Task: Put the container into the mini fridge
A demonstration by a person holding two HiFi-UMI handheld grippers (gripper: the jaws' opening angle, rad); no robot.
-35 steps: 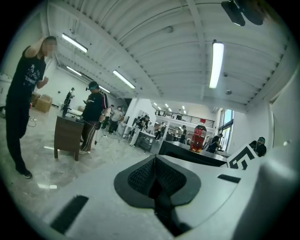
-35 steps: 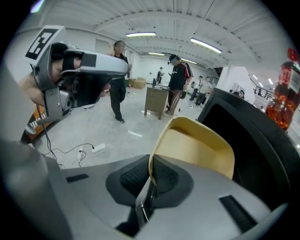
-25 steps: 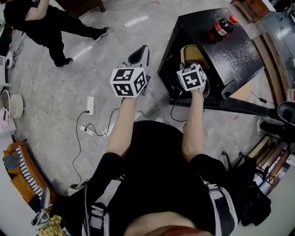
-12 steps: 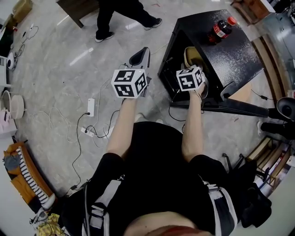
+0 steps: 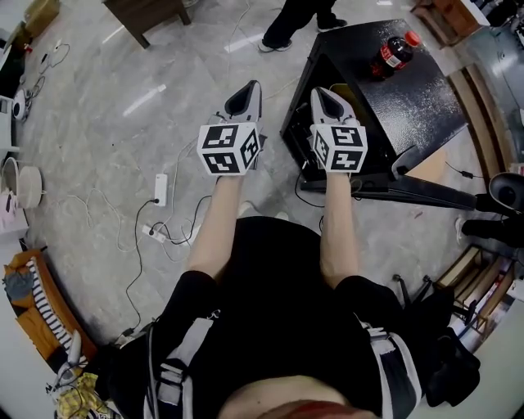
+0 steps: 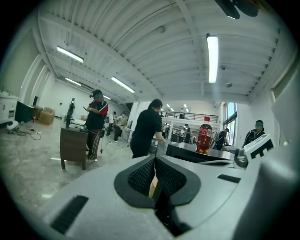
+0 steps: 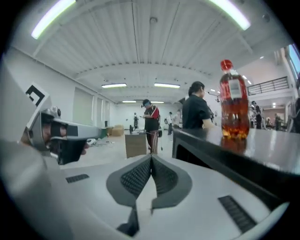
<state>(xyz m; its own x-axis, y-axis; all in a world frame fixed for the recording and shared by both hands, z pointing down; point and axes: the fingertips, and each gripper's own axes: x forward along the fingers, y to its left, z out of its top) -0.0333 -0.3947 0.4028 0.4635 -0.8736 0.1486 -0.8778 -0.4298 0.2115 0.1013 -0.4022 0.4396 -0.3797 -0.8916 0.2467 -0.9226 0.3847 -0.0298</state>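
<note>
The container cannot be made out in any view. The mini fridge (image 5: 409, 102) is a black box on the floor at about 1 o'clock from the person, its open side facing 9 o'clock in the head view. Its dark glossy top carries an upright red-capped soda bottle (image 5: 395, 49), which holds brownish drink. In the right gripper view the bottle stands at 2 o'clock on the fridge's top edge.

The right claw (image 5: 322, 93) hangs over the fridge's open side and covers most of that opening in the head view. Its jaws are closing and stand clenched tip to tip, with nothing between them. No part of it touches the fridge as far as the views show.

The left claw (image 5: 250, 88) hangs at 9 o'clock of the right one, near it but apart, over bare floor. It is clenched too, with the tips meeting. A thin tan sliver shows in the slit lower down, and what it is cannot be told.

On the grey floor at 8 o'clock of the left claw lie a white power strip (image 5: 160, 186) and loose cables. A person in black (image 5: 299, 15) stands at 12 o'clock.
</note>
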